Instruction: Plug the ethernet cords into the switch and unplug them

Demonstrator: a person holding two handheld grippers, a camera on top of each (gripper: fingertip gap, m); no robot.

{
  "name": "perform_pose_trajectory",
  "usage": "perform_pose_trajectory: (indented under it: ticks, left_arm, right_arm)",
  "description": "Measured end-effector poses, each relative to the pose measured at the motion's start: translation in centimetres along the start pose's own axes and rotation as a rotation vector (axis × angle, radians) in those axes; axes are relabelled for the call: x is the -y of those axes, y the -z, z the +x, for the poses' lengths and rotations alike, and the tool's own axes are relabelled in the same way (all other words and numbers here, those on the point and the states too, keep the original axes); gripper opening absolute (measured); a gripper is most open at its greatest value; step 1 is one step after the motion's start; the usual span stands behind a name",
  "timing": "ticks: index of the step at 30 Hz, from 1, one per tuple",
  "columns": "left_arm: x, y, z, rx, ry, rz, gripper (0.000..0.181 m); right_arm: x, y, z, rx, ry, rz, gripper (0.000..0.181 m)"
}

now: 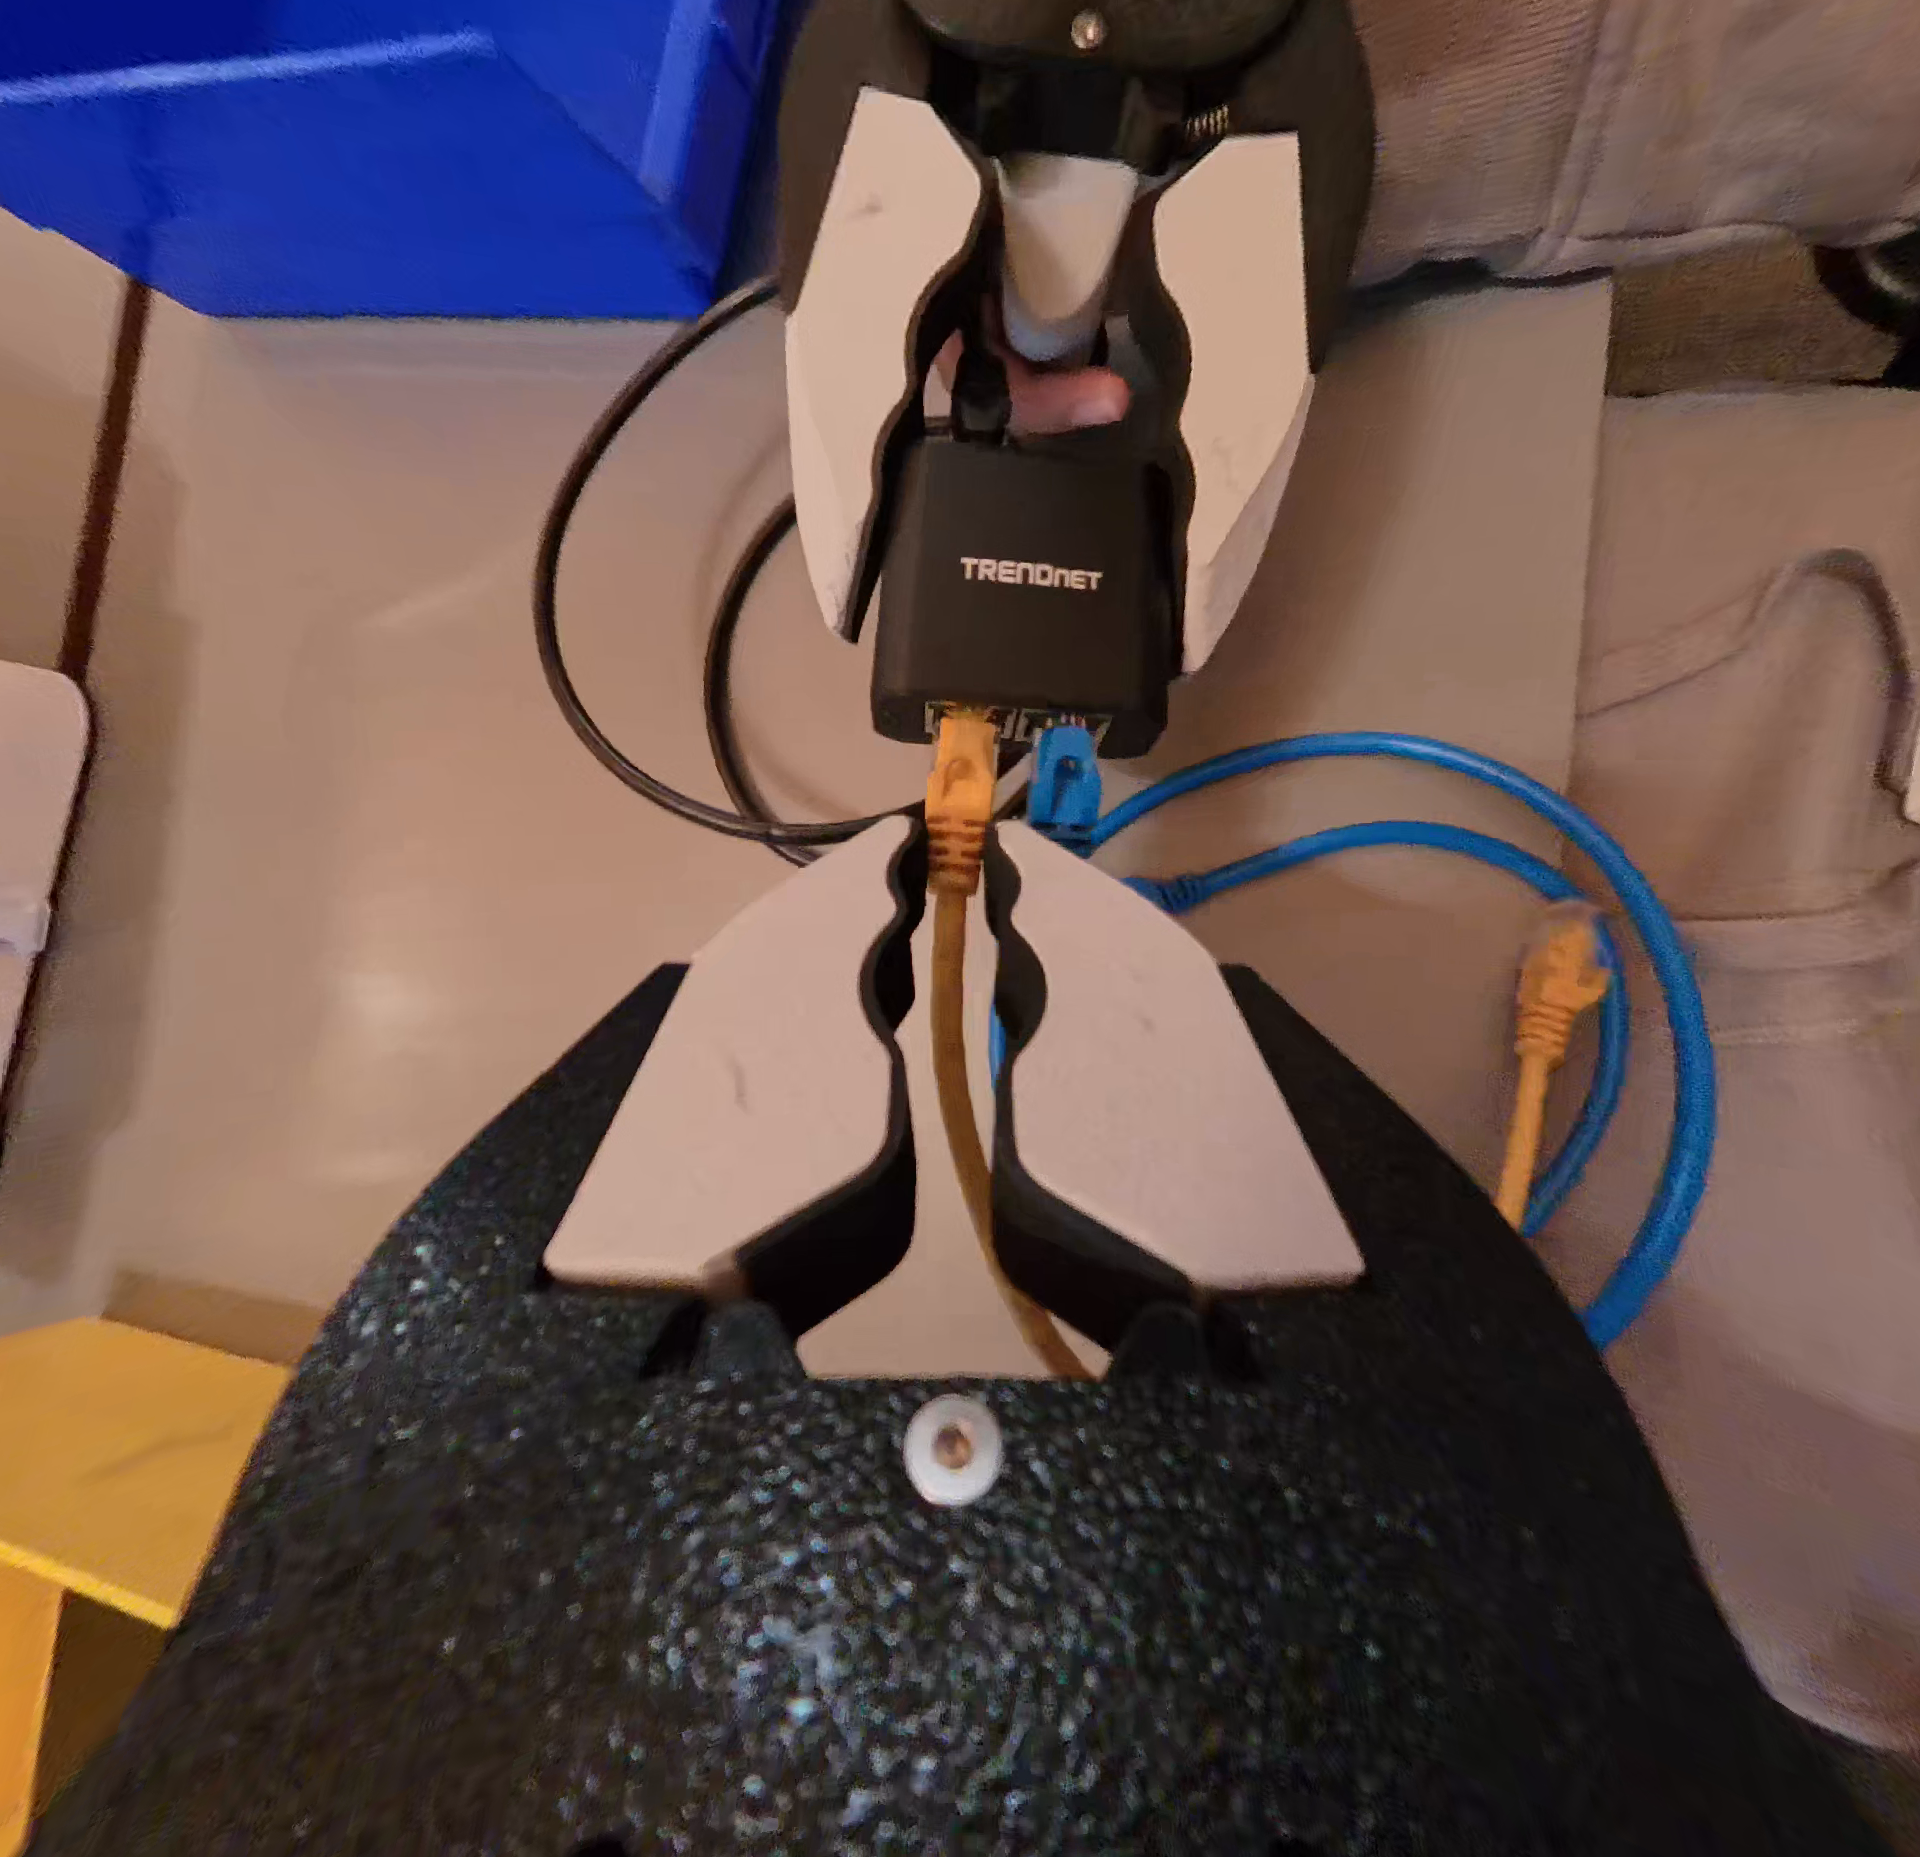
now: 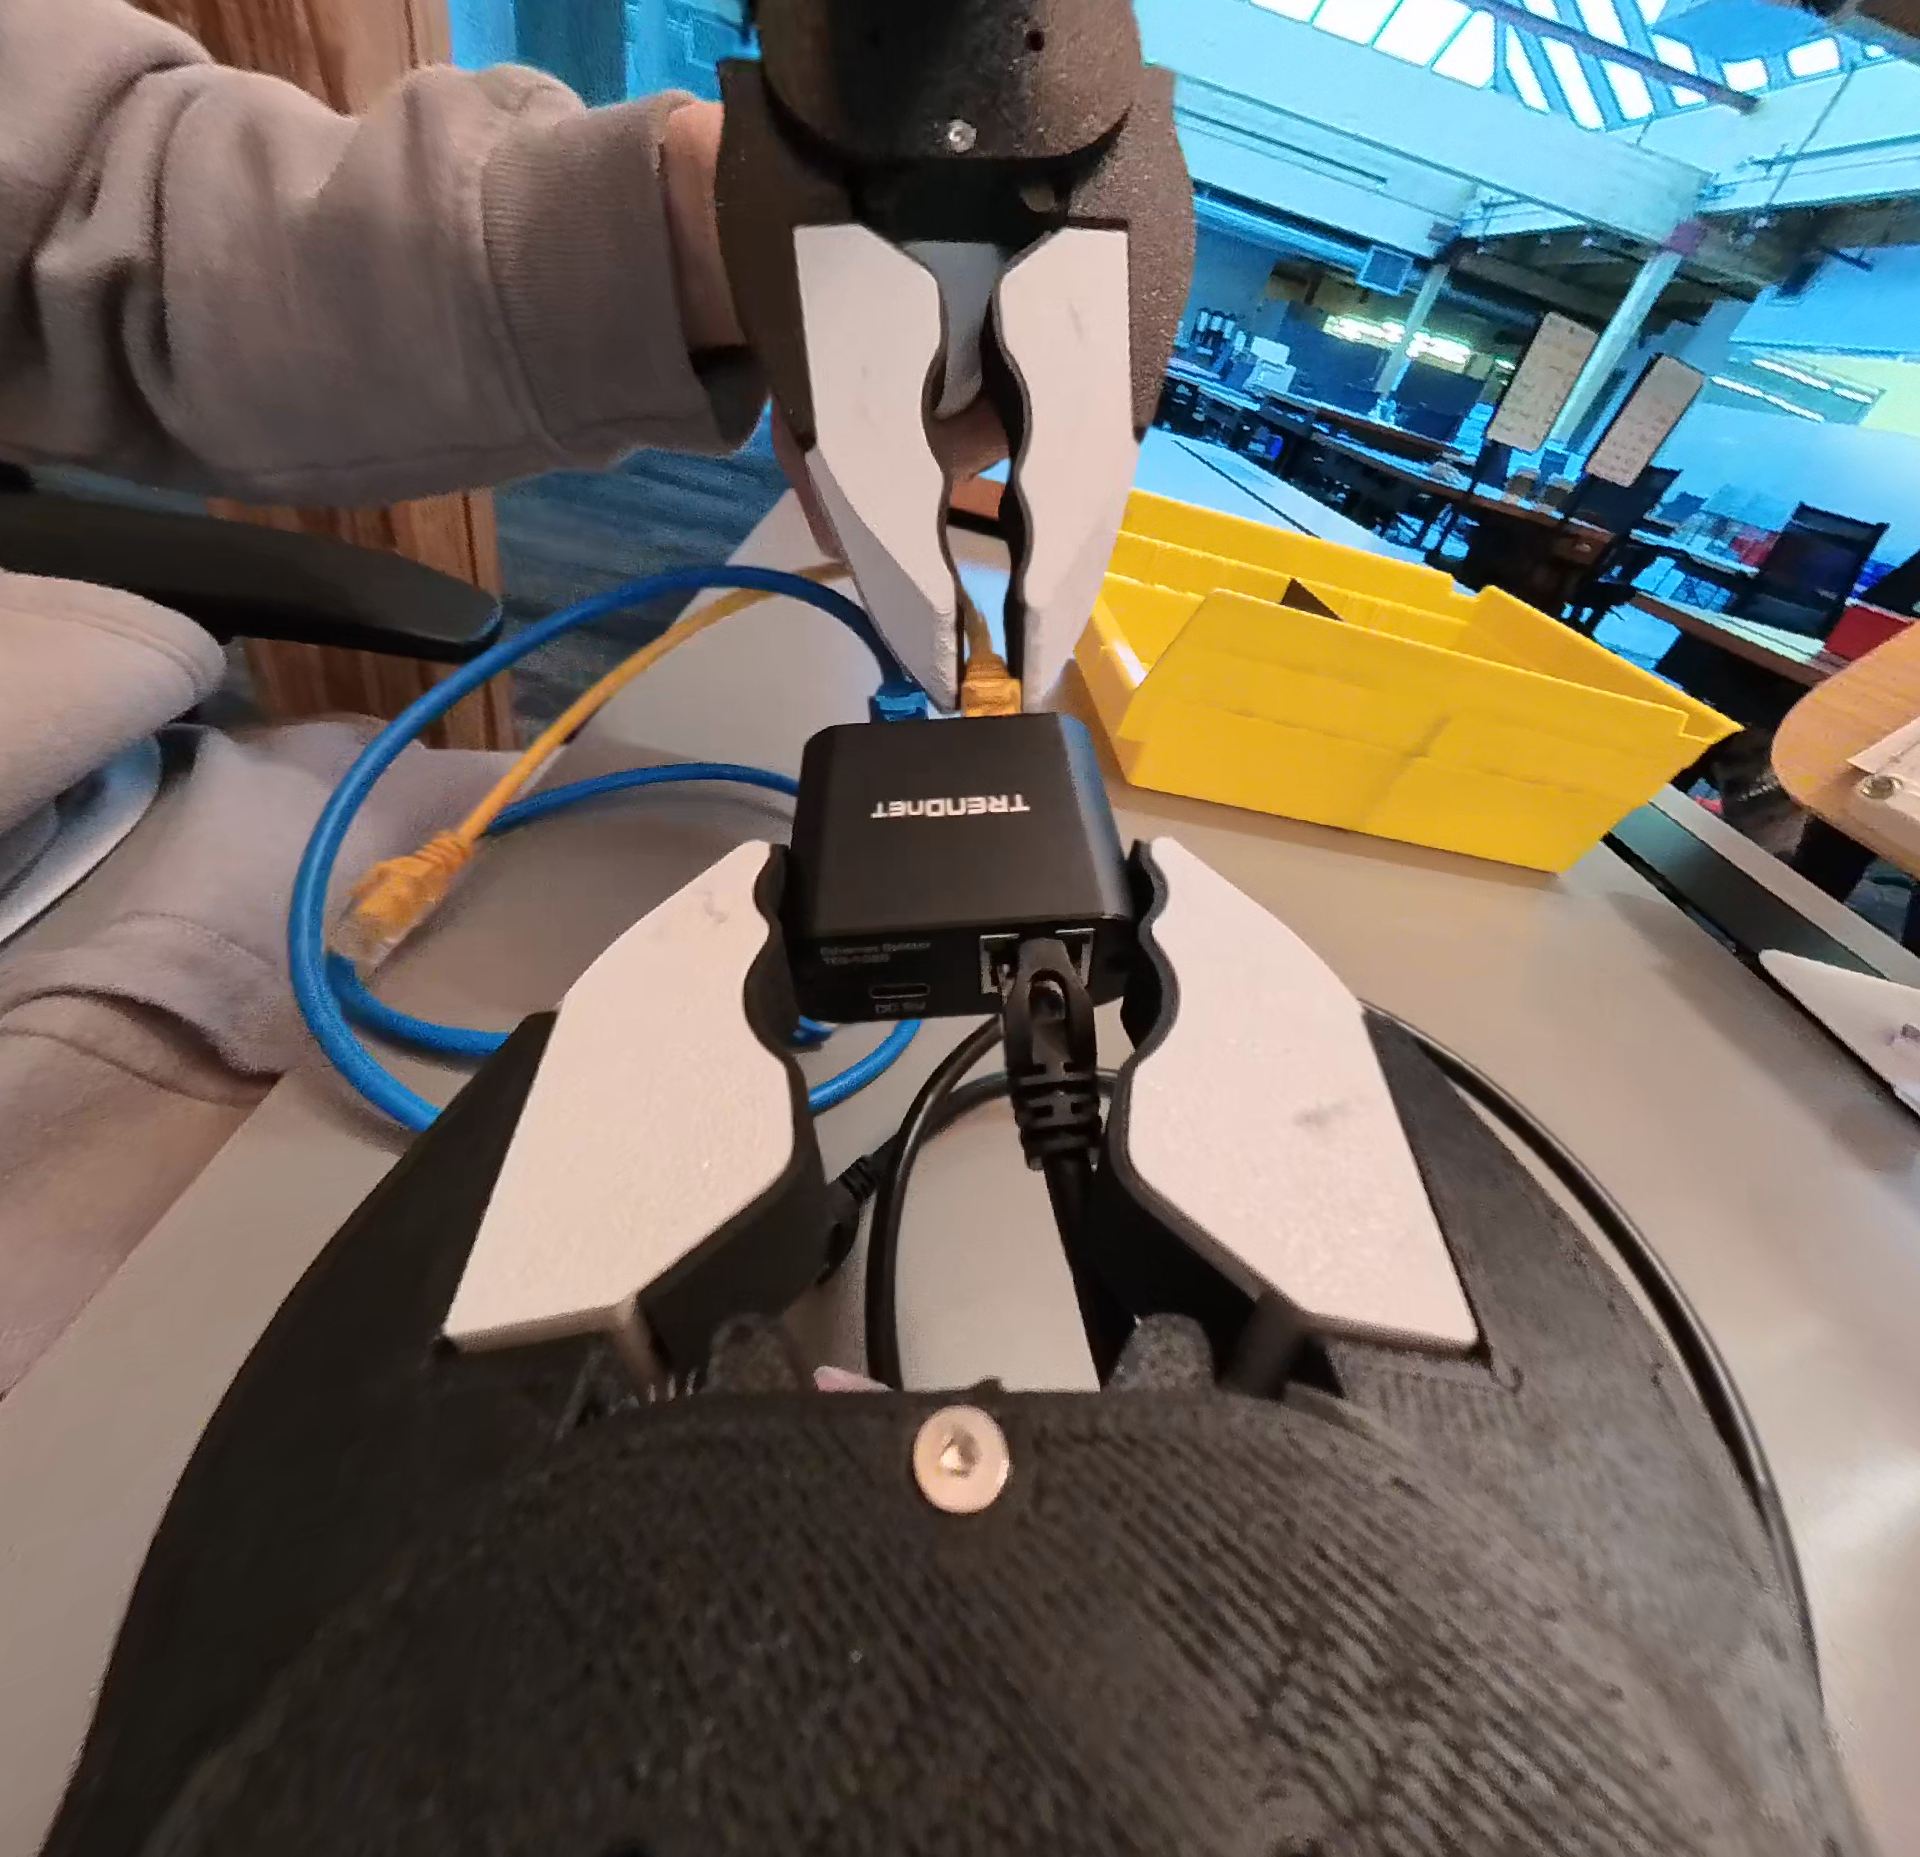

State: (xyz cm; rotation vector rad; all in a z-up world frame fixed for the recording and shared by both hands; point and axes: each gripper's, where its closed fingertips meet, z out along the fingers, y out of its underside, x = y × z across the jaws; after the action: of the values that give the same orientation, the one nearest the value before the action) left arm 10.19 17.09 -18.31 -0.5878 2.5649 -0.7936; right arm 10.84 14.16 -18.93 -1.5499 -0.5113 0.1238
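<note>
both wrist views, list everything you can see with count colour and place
switch: 1, black, above the table, held by the right gripper
orange cord: 1, one end in the switch, free end on the table
blue cord: 1, plugged beside the orange
black cord: 1, plugged in the opposite face
yellow bin: 1, on the table
blue bin: 1, far left
table: 1, light grey
left gripper: shut on the orange cord
right gripper: shut on the switch

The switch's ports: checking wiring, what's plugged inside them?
Switch: yellow plug and blue plug on one face, black plug opposite. Contacts inside are hidden.
</note>
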Motion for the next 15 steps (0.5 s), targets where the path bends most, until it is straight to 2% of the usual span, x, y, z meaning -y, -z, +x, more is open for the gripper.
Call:
perform_pose_trajectory:
  ticks: [1,3,7,15]
  left_arm:
    - [0.2,0.1,0.0,-0.009,0.002,0.039,0.009]
    - [0.7,0.5,0.0,-0.029,0.034,0.118,0.01]
    - [0.9,1.2,-0.4,-0.024,0.043,0.187,0.012]
    - [0.8,1.3,-0.4,-0.045,0.063,0.22,0.005]
  right_arm:
    - [0.0,0.0,0.0,0.001,-0.004,0.003,0.061]
    - [0.4,0.2,0.0,0.006,-0.005,0.032,0.062]
    - [0.7,0.6,0.2,-0.002,-0.021,0.061,0.061]
    - [0.9,0.8,0.4,-0.003,-0.029,0.079,0.062]
